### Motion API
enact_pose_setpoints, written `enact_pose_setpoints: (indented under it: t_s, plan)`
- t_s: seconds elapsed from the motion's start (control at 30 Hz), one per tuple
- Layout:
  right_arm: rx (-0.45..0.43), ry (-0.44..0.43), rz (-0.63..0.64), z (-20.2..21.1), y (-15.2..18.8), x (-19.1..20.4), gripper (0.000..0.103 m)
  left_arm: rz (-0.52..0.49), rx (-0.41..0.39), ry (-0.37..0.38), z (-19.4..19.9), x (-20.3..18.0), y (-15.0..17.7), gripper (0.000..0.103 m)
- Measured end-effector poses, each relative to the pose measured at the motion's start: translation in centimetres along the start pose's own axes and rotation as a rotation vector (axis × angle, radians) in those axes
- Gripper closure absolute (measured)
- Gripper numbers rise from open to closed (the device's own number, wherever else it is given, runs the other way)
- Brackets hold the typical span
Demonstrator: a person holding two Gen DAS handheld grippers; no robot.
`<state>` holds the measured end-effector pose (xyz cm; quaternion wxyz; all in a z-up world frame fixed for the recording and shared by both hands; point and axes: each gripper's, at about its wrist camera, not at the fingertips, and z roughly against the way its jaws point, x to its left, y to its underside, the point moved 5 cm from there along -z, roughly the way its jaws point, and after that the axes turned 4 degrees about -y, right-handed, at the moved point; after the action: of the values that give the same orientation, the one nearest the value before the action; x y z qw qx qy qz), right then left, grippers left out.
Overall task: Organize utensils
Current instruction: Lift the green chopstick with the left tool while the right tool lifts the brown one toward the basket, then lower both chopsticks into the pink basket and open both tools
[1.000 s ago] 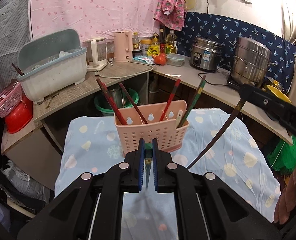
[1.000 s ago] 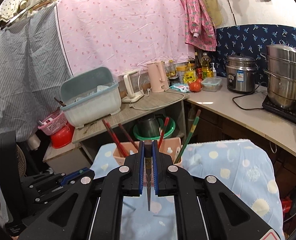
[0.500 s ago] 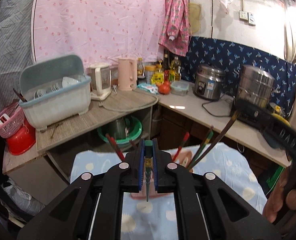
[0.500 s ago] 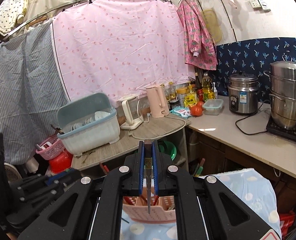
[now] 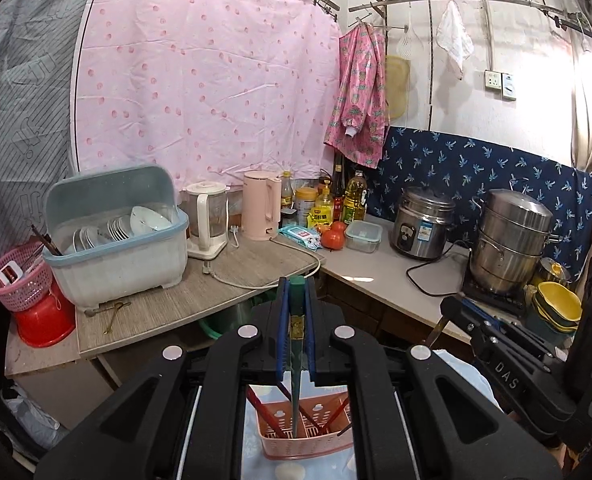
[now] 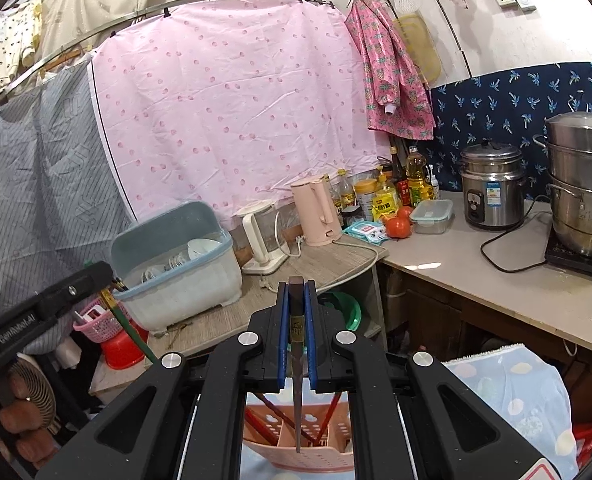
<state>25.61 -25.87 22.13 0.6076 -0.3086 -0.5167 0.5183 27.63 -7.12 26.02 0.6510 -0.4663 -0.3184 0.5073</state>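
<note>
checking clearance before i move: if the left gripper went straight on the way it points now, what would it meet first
Likely the wooden counter edge, past the fingertips of the left gripper, which is shut on a green chopstick. Nothing nearer shows, but depth is unclear. The pink utensil basket sits below that line.

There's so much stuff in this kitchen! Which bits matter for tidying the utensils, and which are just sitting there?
Part of the job:
green chopstick in left claw
brown chopstick in right claw
pink utensil basket

Just lying about:
dish rack
pink kettle
rice cooker
tomato
</note>
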Motion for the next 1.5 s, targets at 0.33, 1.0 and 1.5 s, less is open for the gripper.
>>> enact_pose_setpoints:
  t_s: [0.33, 1.0, 1.5]
  plan:
    - [0.02, -0.001, -0.026, -2.3, 0.8, -0.4, 0.096, 0.012, 0.042, -0.007, -2.5, 0.3, 2.0, 0.096]
    - [0.146, 0.036, -0.026, -4.9, 7.0, -1.6, 0.096, 0.037, 0.013, -0.018, -3.4, 1.3, 1.7, 0.096]
    - [0.155, 0.088, -0.068, -3.6, 9.2, -3.9, 0.065, 0.09, 0.11, -0.075, -6.0, 2.9, 7.7, 0.048]
